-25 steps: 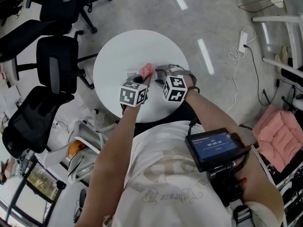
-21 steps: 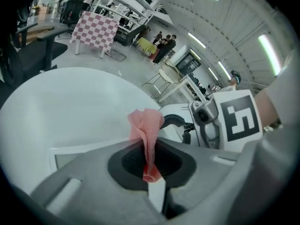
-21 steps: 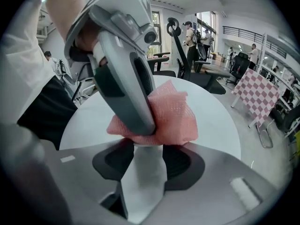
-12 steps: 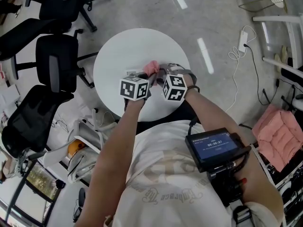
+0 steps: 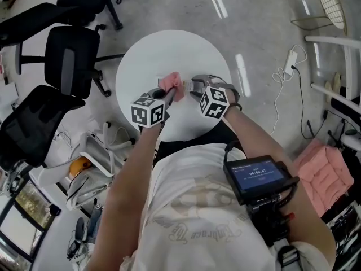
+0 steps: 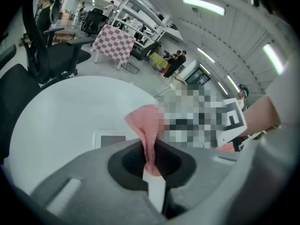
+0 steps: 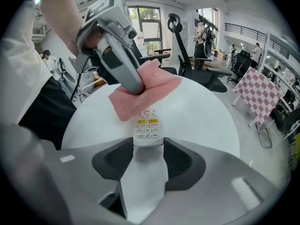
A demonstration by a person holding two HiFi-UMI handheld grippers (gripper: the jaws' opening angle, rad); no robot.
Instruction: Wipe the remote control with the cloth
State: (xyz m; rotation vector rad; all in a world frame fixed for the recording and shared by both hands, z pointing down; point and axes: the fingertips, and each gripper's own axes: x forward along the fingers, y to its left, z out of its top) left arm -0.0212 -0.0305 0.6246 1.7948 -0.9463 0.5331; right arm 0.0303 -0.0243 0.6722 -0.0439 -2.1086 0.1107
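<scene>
A white remote control [image 7: 147, 127] with yellow and grey buttons sticks out over the round white table [image 5: 146, 55]. My right gripper [image 7: 148, 146] is shut on its near end. A pink cloth [image 7: 143, 95] lies over the remote's far end. My left gripper [image 6: 151, 156] is shut on a fold of that cloth [image 6: 149, 125] and presses it down from the left. In the head view the left gripper [image 5: 168, 92] and right gripper [image 5: 192, 87] meet at the cloth [image 5: 171, 84] near the table's middle. The remote's far half is hidden under the cloth.
A small white card [image 6: 110, 138] with a grey square lies on the table beside the cloth. Black office chairs [image 5: 67, 55] stand to the left, with a white rack [image 5: 90, 162] below them. A power strip and cable [image 5: 290, 52] lie on the floor at right.
The left gripper has slid the cloth first toward the right gripper, then back to the left, and has rolled a little. The right gripper and the remote have stayed put.
</scene>
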